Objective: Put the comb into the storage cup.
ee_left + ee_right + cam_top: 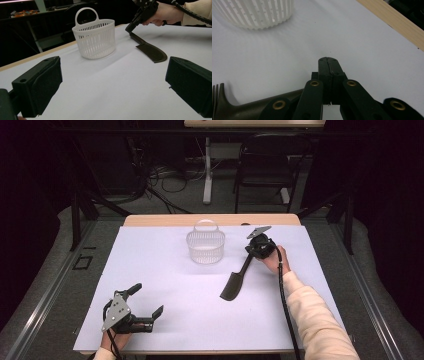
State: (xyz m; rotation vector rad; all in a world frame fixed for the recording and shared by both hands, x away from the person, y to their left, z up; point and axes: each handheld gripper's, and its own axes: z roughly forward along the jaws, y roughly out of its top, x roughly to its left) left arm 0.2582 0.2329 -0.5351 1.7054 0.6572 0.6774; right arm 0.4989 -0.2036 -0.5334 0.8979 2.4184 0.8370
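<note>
two things sit on the white table cover (165,320): a white slotted plastic basket (205,246) at upper centre and a dark slotted spatula (235,282) lying flat right of centre. the right gripper (255,251) is clamped on its handle end; lifting and basketing seem left. the left gripper (147,307) gapes wide, empty, lower left.

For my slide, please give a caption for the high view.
Right gripper shut on the black spatula handle beside a white basket.
</note>
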